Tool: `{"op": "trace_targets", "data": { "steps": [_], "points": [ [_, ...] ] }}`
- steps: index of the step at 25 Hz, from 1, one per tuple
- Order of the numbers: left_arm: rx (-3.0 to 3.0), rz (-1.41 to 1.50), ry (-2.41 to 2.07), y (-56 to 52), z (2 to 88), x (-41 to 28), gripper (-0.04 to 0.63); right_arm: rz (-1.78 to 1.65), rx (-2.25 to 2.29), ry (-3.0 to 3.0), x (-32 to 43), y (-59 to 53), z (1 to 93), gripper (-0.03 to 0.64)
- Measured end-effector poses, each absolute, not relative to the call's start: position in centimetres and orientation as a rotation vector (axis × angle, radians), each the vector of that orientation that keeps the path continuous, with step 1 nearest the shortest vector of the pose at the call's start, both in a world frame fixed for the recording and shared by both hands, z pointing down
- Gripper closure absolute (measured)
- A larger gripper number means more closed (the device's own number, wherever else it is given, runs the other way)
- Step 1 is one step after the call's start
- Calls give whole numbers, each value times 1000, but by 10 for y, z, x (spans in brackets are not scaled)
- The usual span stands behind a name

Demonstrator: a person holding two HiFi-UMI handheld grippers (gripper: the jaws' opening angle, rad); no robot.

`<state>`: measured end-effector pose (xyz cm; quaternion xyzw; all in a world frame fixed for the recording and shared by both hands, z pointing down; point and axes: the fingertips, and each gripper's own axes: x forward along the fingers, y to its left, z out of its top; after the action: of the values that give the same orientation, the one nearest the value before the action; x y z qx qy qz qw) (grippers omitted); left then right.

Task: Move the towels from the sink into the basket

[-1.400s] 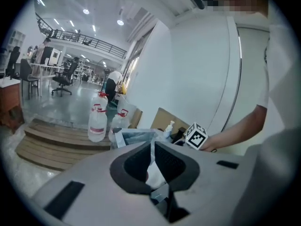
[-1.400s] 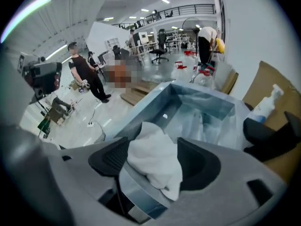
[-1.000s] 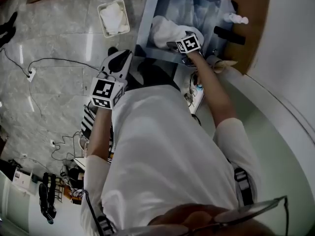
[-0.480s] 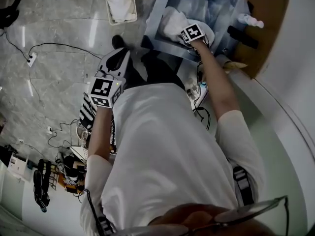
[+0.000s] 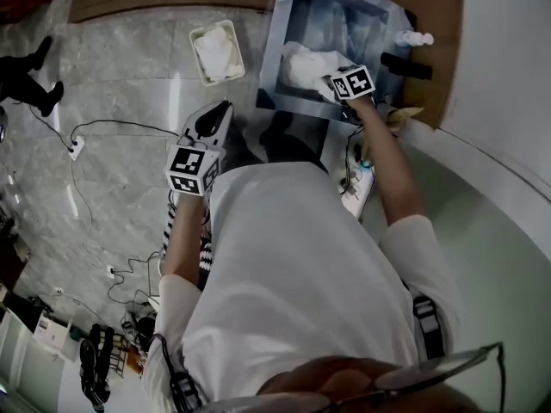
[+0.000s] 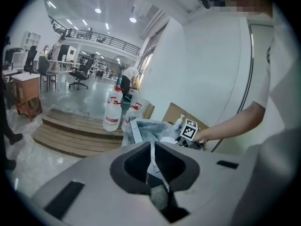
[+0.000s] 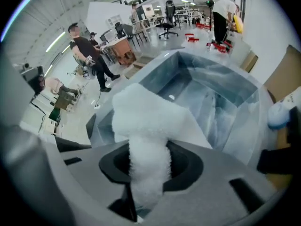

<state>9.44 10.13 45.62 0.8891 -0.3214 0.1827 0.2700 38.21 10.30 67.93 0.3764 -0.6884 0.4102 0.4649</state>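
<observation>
We are at the pick-up step: our right gripper [image 7: 148,173] is reaching into the sink [image 5: 284,24] and its jaws are closing on a fluffy white towel [image 7: 150,121], with a fold of it already squeezed narrow between the pads while the rest is bunching up above them. In the head view that towel is sitting at the near left side of the sink, partly against its wall, so it is not yet out of the basin. Our left gripper [image 6: 153,173] is hanging well back beside our body, over the floor, its jaws pressed together on nothing. The basket [image 5: 198,58] is standing on the floor to the left of the sink, apart from it, and another towel [image 5: 215,52] is already lying in it, so we judge the task to be partly done. Next, we think, we are needing a firm pinch first, then a lift high enough to clear the sink wall, a swing leftward and down over the basket, and a release there. The soft pile may be slipping, or a trailing corner may be catching on the rim.
</observation>
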Motion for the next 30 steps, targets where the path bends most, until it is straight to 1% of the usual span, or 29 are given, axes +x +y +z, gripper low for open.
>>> {"op": "trace_targets", "data": {
  "steps": [7,19,25,30],
  "points": [
    [2463,485,-818,88,431,89,566,972,1155,-1822,384,90,582,483],
    [2557,411,-832,64,375,94,568,824,1539,-2175,359,78,397,485],
    [2554,366,-884,62,349,81,566,677,1647,-2365,339,82,304,486],
    [2558,307,-926,55,325,68,566,582,1690,-2444,324,83,256,489]
  ]
}}
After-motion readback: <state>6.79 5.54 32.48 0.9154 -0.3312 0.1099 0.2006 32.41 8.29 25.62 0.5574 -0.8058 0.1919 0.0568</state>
